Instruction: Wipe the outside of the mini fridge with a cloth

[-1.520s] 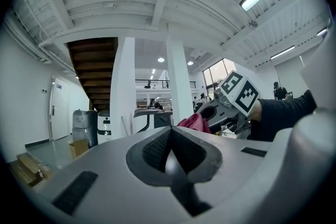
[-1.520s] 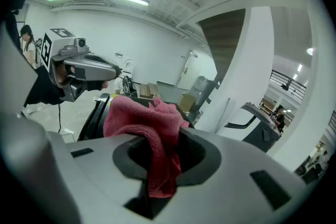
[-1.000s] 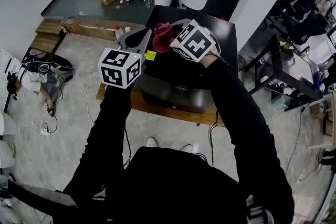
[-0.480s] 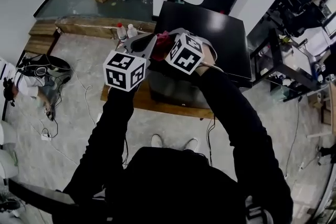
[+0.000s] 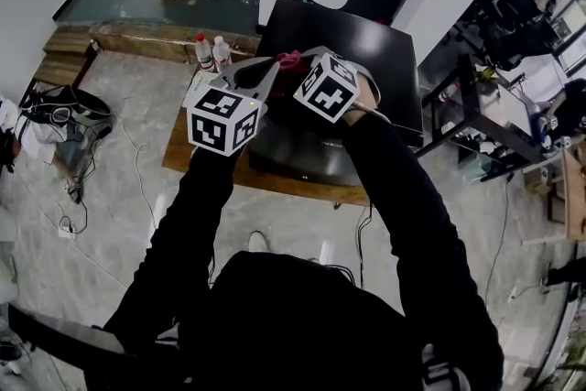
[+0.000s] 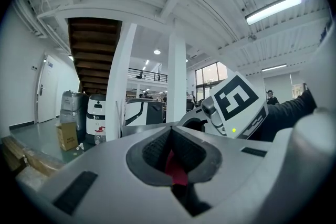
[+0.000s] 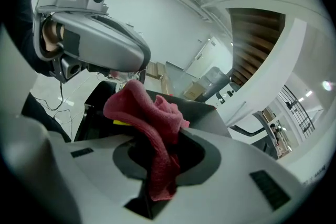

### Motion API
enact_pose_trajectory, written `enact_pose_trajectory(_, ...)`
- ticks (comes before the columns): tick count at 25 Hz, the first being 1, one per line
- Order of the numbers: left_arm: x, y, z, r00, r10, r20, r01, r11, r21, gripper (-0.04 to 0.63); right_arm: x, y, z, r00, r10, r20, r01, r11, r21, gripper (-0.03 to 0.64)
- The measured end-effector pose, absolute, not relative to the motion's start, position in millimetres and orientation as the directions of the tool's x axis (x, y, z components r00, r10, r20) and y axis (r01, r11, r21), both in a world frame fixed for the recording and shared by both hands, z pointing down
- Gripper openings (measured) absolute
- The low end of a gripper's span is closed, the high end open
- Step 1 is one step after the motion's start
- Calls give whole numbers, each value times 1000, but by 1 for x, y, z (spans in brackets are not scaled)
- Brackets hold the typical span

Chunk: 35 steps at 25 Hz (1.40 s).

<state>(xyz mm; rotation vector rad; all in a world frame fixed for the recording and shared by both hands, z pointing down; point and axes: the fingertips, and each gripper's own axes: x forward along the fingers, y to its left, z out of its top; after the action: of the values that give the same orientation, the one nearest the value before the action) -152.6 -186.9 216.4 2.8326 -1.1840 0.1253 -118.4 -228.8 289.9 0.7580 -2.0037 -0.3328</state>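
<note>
A large workshop with a pale floor. A black mini fridge (image 5: 366,41) stands on a wooden pallet (image 5: 302,189), just below and ahead of our two grippers. Our right gripper (image 7: 157,165) is clamped on a bunched red cloth (image 7: 149,113). Our left gripper (image 6: 172,160), close beside it, pinches only a thin edge of the same cloth. We judge that this edge may slip free. The hard jaw tips may also scrape the fridge top if we press down with the cloth this bunched.
</note>
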Motion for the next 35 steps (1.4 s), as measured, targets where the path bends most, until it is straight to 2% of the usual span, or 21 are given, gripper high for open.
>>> enact_pose_trajectory(18,30,-115,201,793,-603,85,-606,-796,1,6,105,-170,290,-231,-673,703,-551,686,476,83)
enact_pose_trajectory(22,52,-102,199,806,-587,81,-588,-809,-5,6,152,-159,290,-193,-684,703,-598,650,468,83)
enact_pose_trajectory(29,77,-76,191,799,-598,63,-597,-801,-29,5,220,-143,287,-94,-704,704,-585,611,533,84)
enact_pose_trajectory(32,82,-65,179,782,-621,41,-620,-783,-48,6,237,-135,266,-100,-761,642,-616,553,560,87)
enact_pose_trajectory(35,80,-50,166,760,-649,22,-642,-756,-130,5,237,-118,225,-174,-848,501,-682,471,560,89)
